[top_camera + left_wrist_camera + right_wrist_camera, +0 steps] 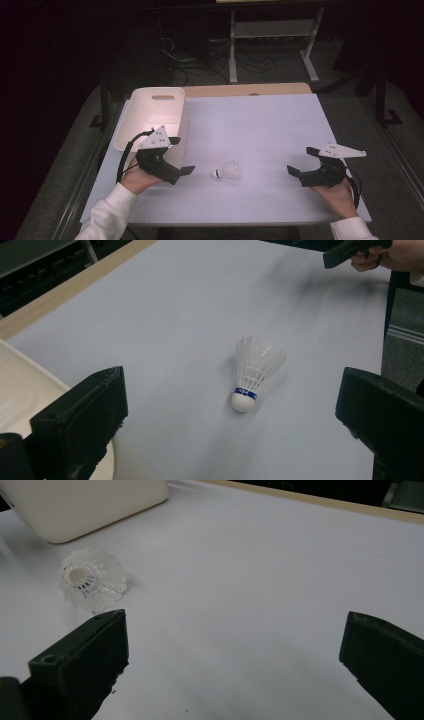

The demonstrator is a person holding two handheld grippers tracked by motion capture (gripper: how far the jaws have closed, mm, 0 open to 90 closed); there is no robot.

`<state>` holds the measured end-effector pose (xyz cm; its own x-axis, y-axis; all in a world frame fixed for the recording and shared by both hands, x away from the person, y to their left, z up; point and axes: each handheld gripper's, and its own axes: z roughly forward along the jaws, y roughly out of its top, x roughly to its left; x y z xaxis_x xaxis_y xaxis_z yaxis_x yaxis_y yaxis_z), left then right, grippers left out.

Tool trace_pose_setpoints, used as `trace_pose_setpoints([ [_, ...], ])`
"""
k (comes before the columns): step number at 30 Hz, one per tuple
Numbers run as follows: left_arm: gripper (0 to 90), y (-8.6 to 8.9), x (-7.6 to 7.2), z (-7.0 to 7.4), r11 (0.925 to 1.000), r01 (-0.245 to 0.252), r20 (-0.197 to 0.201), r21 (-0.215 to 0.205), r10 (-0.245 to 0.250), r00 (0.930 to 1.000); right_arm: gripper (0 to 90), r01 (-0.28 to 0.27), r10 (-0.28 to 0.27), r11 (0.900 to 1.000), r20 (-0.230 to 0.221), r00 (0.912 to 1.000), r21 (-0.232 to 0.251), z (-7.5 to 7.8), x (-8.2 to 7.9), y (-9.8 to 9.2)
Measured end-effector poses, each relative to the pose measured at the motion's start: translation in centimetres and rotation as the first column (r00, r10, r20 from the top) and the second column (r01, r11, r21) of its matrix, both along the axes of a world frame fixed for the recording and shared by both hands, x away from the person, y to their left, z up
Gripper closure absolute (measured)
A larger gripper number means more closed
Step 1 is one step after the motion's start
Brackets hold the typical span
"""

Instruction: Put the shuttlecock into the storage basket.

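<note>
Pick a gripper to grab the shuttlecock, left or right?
Left. The left gripper is open, nearer the shuttlecock, which lies between its jaws in its own view. The right gripper sits farther off.

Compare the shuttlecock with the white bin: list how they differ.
The shuttlecock lies on its side mid-table; the white bin stands upright at the table's left. The shuttlecock is small with a translucent skirt and blue band; the bin is far bigger, opaque and plain. Both are whitish and untouched.

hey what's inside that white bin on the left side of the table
The white bin looks empty in the high view: its lit floor and far wall with the handle slot show bare. The left gripper and its grey plate cover the bin's near corner, so that part stays unseen.
</note>
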<state>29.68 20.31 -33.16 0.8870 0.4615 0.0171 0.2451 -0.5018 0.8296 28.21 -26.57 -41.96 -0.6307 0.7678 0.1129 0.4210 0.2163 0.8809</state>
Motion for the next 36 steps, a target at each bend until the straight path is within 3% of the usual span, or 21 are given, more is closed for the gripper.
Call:
trace_pose_setpoints([
  [14,0.0,-1.4,0.1,-0.1,0.9971,0.026,0.013,0.072,-0.027,0.9996,0.0,-0.001,0.001,1.0,0.0,1.0,-0.003,0.0,-0.1,0.0],
  [36,0.0,-3.3,-0.1,-0.5,0.9893,0.062,-0.009,0.132,-0.061,0.9981,0.0,-0.001,0.001,1.0,0.007,1.0,0.007,0.1,-0.2,0.0],
])
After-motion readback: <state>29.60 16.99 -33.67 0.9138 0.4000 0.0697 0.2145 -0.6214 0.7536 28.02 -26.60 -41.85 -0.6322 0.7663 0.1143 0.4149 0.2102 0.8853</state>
